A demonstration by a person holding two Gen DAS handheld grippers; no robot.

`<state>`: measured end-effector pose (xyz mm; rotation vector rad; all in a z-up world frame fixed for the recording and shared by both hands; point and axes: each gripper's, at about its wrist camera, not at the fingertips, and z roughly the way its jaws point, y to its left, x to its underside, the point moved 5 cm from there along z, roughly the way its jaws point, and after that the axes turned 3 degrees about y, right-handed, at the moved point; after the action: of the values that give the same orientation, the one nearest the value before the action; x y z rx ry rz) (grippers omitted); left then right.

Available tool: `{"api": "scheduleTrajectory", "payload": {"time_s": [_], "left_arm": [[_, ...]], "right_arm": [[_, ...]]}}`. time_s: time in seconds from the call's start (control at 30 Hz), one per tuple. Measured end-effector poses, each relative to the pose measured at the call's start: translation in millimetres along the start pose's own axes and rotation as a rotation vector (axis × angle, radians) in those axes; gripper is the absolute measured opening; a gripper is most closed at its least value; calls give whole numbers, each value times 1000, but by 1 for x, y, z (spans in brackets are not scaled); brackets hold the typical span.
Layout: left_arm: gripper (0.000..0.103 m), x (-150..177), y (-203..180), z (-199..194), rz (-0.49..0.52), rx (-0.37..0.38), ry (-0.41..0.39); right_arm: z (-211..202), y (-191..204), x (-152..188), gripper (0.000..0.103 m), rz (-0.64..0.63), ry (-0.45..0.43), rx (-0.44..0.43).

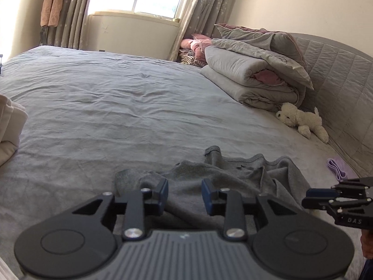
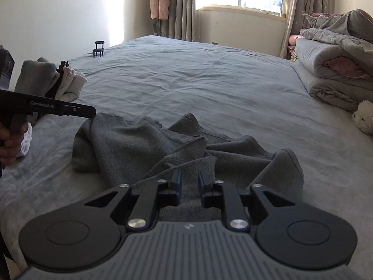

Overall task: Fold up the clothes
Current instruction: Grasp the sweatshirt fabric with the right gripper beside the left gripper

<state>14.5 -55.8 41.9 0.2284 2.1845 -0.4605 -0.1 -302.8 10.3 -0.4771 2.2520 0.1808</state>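
A: What lies on the left?
B: The left gripper (image 1: 184, 196), jaws apart, nothing pinched, above a crumpled grey garment (image 2: 144, 144) on the bed (image 2: 209, 81).
A: And to the right?
B: The right gripper (image 2: 190, 187), also parted and empty, over the same garment.

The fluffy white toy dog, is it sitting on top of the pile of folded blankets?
No, the white toy dog lies on the bed sheet, below and in front of the stack of folded blankets.
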Motion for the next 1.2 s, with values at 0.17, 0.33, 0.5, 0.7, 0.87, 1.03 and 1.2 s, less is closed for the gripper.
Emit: {"api": "scheduleTrajectory", "payload": {"time_s": [0.17,0.33,0.5,0.7,0.87,1.03,1.2], "left_arm": [[33,14,-26,2,34,95,40],[32,19,-37,2,71,133,44],[32,19,-38,1,51,182,49],[32,17,-36,0,8,235,50],[33,23,-37,6,-25,295,108],[32,27,-35,12,-8,239,119],[40,25,-33,16,-6,242,124]], "right_arm": [[7,-4,10,80,26,60,-37],[15,5,16,22,42,114,-97],[-4,27,7,16,35,40,-263],[-23,66,8,16,-82,32,-514],[-26,92,21,16,-202,71,-587],[-45,109,25,15,-300,34,-701],[-25,86,18,16,-219,52,-528]]}}
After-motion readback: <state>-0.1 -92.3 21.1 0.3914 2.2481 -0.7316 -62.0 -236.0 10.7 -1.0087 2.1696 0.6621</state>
